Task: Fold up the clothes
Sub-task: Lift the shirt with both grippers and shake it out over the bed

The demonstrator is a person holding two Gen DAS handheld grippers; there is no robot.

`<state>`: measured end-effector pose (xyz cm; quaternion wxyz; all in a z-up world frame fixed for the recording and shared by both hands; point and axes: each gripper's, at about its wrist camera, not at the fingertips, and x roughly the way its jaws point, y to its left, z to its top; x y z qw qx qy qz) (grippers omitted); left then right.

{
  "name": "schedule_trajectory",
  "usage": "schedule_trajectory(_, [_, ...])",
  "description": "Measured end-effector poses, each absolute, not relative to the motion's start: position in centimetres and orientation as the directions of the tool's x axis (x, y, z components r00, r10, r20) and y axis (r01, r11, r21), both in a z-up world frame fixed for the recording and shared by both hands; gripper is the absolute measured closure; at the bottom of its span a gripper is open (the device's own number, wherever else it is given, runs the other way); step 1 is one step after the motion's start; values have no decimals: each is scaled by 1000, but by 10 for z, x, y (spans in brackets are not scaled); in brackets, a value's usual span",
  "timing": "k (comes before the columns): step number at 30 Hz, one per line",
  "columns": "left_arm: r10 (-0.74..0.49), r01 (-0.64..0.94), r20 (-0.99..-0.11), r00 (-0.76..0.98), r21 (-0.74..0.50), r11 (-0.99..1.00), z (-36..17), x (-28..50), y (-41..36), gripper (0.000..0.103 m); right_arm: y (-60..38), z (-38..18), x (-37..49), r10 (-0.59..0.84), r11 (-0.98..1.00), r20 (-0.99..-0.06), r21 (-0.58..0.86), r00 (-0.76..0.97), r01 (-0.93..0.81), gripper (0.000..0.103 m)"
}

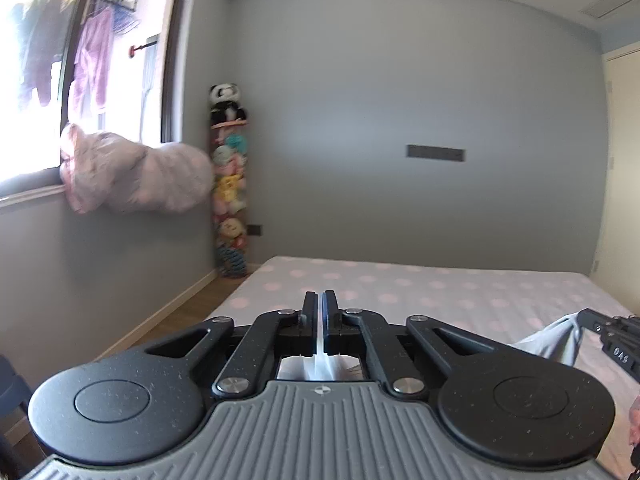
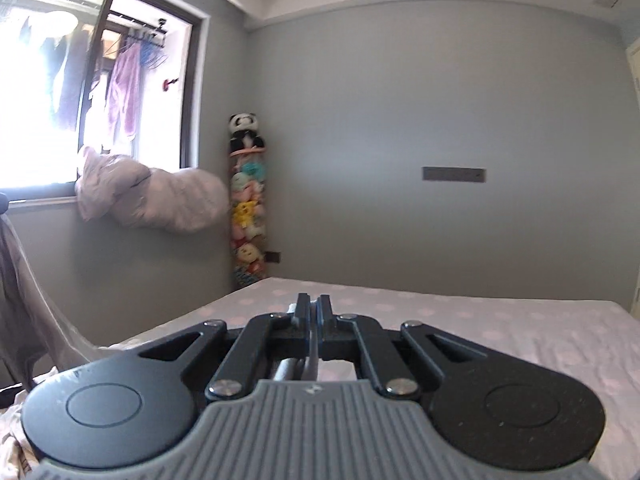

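Observation:
My left gripper [image 1: 321, 300] is shut on a light grey-white garment [image 1: 320, 364]; the cloth is pinched between the jaws and hangs below, mostly hidden by the gripper body. My right gripper [image 2: 314, 306] is shut on the same pale garment [image 2: 310, 360], a fold of it showing between the jaws. In the left wrist view the right gripper [image 1: 592, 320] appears at the right edge holding a stretched corner of the cloth [image 1: 556, 340]. In the right wrist view more pale fabric [image 2: 24, 280] hangs at the far left. Both grippers are held above the bed [image 1: 440, 292].
The bed [image 2: 520, 332] has a grey sheet with pink dots. A pink quilt [image 1: 136, 176] drapes over the window sill at left. A tall stack of plush toys [image 1: 230, 184] stands in the corner. Wooden floor [image 1: 176, 320] runs along the bed's left side.

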<state>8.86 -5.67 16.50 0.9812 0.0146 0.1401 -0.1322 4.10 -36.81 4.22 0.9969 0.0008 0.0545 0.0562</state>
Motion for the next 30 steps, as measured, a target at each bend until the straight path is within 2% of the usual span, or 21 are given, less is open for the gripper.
schedule_trajectory(4, [-336, 354, -289, 896, 9, 935, 160, 74, -93, 103, -431, 54, -12, -44, 999, -25, -19, 999, 44, 103])
schedule_trajectory(6, [-359, 393, -343, 868, 33, 919, 141, 73, -104, 103, -459, 57, -35, -104, 994, -33, -33, 994, 103, 103])
schedule_trajectory(11, [-399, 491, -475, 784, 83, 867, 94, 72, -133, 102, -511, 38, -72, -171, 985, -159, -42, 972, 167, 103])
schedule_trajectory(17, [-417, 607, -623, 662, 120, 785, 37, 69, -167, 101, -515, -8, -86, -129, 992, -326, -42, 937, 122, 103])
schedule_trajectory(21, [-404, 662, -690, 600, 146, 735, 5, 60, -174, 92, -496, -37, -86, -66, 997, -423, -54, 904, 47, 101])
schedule_trajectory(27, [-369, 698, -758, 538, 155, 699, -16, 62, -173, 87, -468, -84, -73, 48, 993, -572, -63, 819, -102, 94])
schedule_trajectory(30, [-366, 699, -778, 512, 129, 703, -30, 68, -177, 84, -453, -108, -61, 81, 986, -640, -58, 764, -153, 81])
